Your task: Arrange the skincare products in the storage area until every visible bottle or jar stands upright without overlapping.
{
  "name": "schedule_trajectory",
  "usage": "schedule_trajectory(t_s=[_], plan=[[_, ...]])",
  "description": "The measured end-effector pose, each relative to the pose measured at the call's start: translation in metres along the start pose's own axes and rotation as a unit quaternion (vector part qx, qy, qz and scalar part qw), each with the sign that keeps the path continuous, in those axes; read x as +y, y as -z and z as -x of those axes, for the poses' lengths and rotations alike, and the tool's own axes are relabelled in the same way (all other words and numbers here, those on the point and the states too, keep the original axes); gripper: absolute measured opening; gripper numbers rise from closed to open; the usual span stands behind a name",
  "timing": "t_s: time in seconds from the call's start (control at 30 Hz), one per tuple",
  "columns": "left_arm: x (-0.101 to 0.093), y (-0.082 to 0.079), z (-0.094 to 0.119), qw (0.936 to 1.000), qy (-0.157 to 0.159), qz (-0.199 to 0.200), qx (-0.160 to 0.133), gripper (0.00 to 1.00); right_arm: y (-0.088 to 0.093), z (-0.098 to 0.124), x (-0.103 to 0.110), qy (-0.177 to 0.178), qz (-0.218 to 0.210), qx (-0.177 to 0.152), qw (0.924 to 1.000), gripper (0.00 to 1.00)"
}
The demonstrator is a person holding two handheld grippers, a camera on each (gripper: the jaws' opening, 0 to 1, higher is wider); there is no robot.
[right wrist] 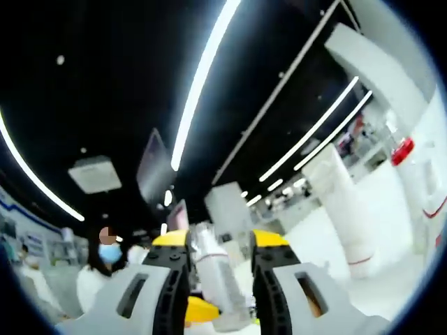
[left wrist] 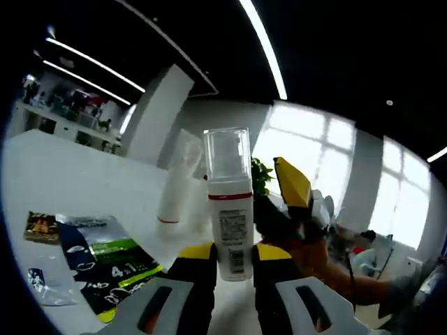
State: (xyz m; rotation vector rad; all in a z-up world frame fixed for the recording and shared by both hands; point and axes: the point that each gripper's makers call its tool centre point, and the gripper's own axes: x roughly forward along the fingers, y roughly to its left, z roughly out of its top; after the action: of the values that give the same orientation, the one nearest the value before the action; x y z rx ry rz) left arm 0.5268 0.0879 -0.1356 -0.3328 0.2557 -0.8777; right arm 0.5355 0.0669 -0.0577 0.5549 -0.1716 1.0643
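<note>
My left gripper [left wrist: 234, 269] clamps a white foam pump bottle [left wrist: 229, 209] upright between its jaws; a white tube [left wrist: 176, 183] stands beyond it on the surface [left wrist: 77, 174]. My right gripper [right wrist: 213, 276] grips another bottle [right wrist: 218, 279]. Both remain to be placed, I judge.

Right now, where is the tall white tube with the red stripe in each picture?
Left gripper view: tube left of centre, beside the pump bottle that the left gripper holds.
Right gripper view: tube right of centre, up-right of the white bottle in the right gripper.
Shared landmark: the white table under it.
</note>
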Motion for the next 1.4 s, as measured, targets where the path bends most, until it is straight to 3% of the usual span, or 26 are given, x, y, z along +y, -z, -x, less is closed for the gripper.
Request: schedule_trajectory(t_s=[0.07, 0.17, 0.3, 0.37, 0.47, 0.57, 0.8, 1.0, 1.03, 1.13, 1.27, 1.4], plan=[[0.002, 0.010, 0.001, 0.9984, -0.027, -0.050, 0.006, 0.19, 0.002, -0.001, -0.002, 0.011, 0.005, 0.000, 0.9999, 0.42], [0.006, 0.012, 0.002, 0.9945, -0.061, -0.083, 0.016, 0.19, 0.002, -0.002, 0.000, 0.019, 0.036, 0.002, 0.9992, 0.53], [0.005, 0.007, 0.005, 0.9946, -0.065, -0.080, 0.002, 0.20, 0.011, -0.003, 0.001, 0.036, 0.087, 0.043, 0.9946, 0.52], [0.011, 0.012, 0.007, 0.9886, -0.097, -0.114, 0.016, 0.20, 0.016, -0.006, 0.003, 0.040, 0.127, 0.058, 0.9894, 0.51], [0.011, 0.020, 0.003, 0.9866, -0.095, -0.127, 0.038, 0.20, 0.027, -0.008, 0.005, 0.040, 0.167, 0.086, 0.9814, 0.49], [0.008, 0.029, 0.000, 0.9833, -0.094, -0.144, 0.060, 0.20, 0.036, -0.011, 0.007, 0.042, 0.178, 0.106, 0.9774, 0.50], [0.015, 0.034, -0.006, 0.9808, -0.094, -0.152, 0.078, 0.20, 0.035, -0.010, -0.007, 0.067, 0.184, 0.117, 0.9735, 0.42], [0.017, 0.034, -0.007, 0.9773, -0.098, -0.169, 0.081, 0.20, 0.050, -0.010, -0.008, 0.073, 0.184, 0.152, 0.9683, 0.27], [0.016, 0.035, -0.007, 0.9762, -0.099, -0.174, 0.083, 0.20, 0.050, -0.010, -0.009, 0.076, 0.183, 0.155, 0.9679, 0.19], [0.020, 0.038, -0.008, 0.9703, -0.107, -0.196, 0.093, 0.20, 0.054, -0.006, -0.012, 0.092, 0.164, 0.168, 0.9677, 0.18], [0.025, 0.035, -0.007, 0.9555, -0.123, -0.253, 0.089, 0.21, 0.052, -0.002, -0.017, 0.111, 0.155, 0.172, 0.9665, 0.18], [0.023, 0.033, -0.007, 0.9609, -0.126, -0.233, 0.080, 0.21, 0.046, -0.001, -0.018, 0.123, 0.157, 0.162, 0.9663, 0.18]])
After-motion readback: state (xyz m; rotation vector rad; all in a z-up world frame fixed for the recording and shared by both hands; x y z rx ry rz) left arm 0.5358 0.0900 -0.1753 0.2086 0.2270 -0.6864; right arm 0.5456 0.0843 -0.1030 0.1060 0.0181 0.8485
